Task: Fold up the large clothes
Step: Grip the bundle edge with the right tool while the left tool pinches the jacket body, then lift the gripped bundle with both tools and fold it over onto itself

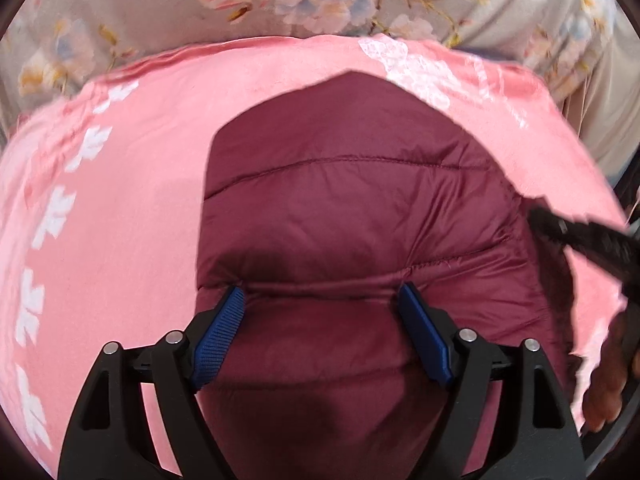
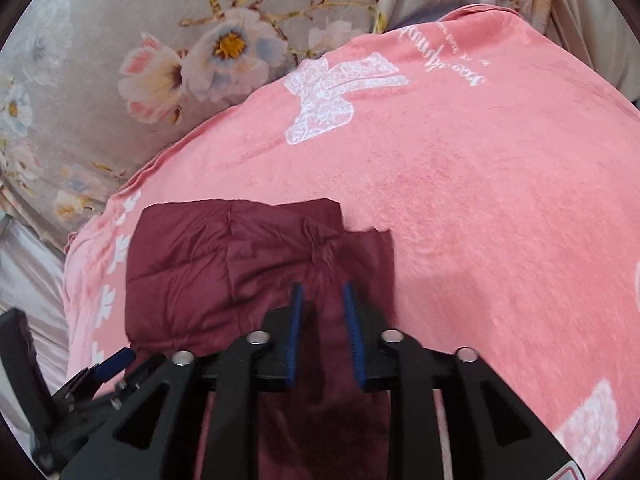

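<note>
- The maroon quilted puffer jacket [image 1: 352, 216] lies folded into a compact bundle on a pink plush blanket [image 1: 132, 184] printed with white leaves and a lace bow; in the left wrist view it fills the centre and lower middle of the frame, in the right wrist view it sits lower left of centre.
- A grey floral bedsheet [image 2: 100, 80] shows behind the blanket along the top of both views.
- The left gripper [image 1: 322, 300] has its jaws spread wide, the blue pads resting on or just above a stitched seam of the jacket and pinching nothing.
- The right gripper [image 2: 322, 296] has its jaws partly apart over the jacket's right-hand edge. Maroon cloth runs between the pads, but they do not look pressed on it, though that part of the picture is blurred.
- Judging by the puffed panels and sheen, the jacket is light, soft and springy, with a slick shell. It probably slides on itself and bulges back open once let go.
- The best holds are likely the stitched seams and doubled edges, where the fabric is thinner and firmer; a pinch in the middle of a padded panel would likely catch only loose shell.
- The plush blanket underneath should give some friction and keep the bundle from sliding.
</note>
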`<state>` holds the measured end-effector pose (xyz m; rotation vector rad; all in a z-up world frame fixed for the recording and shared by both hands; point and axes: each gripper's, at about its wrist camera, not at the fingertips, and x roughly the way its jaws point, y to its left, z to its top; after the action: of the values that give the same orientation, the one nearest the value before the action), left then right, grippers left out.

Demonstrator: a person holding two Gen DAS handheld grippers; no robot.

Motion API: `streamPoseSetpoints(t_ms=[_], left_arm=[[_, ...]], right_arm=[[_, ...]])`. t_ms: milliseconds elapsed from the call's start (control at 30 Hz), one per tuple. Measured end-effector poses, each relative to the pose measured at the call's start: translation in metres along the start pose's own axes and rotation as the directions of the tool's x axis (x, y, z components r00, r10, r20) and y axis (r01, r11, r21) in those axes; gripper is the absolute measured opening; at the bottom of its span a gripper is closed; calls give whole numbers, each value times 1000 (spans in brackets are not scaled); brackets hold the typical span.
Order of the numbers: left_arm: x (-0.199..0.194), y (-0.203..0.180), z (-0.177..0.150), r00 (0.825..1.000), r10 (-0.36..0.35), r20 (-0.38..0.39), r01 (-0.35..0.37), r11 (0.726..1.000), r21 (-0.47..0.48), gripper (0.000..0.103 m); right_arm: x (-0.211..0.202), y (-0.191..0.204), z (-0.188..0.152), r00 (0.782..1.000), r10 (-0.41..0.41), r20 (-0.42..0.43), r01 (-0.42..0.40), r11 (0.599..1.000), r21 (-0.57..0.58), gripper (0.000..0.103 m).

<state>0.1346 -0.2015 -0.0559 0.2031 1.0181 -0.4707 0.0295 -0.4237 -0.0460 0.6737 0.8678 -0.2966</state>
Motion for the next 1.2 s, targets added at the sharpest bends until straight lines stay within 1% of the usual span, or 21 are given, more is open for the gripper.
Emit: streamPoseSetpoints(t_ms=[33,67,100,200,267,400,533,667,867,967,1100,1200], left_arm=[[-5,7,0,1000,-29,-2,29,999,-30,84],[-9,13,0,999,-45,-2,45,998,-52,88],[-13,19,0,998,-55,-2,55,996,-77,90],[-14,41,-4,995,-89,-39,83,985,-152,92],[-11,50,-9,991,-112,-67,98,977,-189,92],[-1,56,-17,987,-131,-88,108,967,-231,95],[4,51,-17,986,-143,-91,120,968,-222,98],[13,46,-16,982,-161,-98,136,966,-220,98],[20,43,-16,981,-164,-98,140,966,-218,98],[22,43,-15,979,-177,-98,153,965,-211,98],[28,46,-13,969,-225,-101,201,958,-207,98],[33,52,-11,954,-278,-109,252,946,-206,98]], right_arm=[[-5,-3,-5,1000,-11,-3,11,1000,6,40],[-9,-6,-10,1000,-16,-11,16,1000,15,41],[-11,-9,-15,1000,-14,-25,15,999,28,43],[-10,-16,-32,997,13,-79,-8,998,66,45],[-5,-15,-42,995,2,-104,5,998,61,48],[3,-13,-56,991,9,-131,0,998,70,51],[9,-16,-63,991,18,-131,-5,995,99,57],[14,-17,-67,992,30,-126,-16,993,114,60],[20,-14,-67,994,28,-108,-18,996,93,64],[22,-14,-66,993,48,-106,-39,996,85,64],[23,-18,-66,990,88,-111,-79,993,83,64],[23,-22,-64,982,138,-130,-128,989,80,64]])
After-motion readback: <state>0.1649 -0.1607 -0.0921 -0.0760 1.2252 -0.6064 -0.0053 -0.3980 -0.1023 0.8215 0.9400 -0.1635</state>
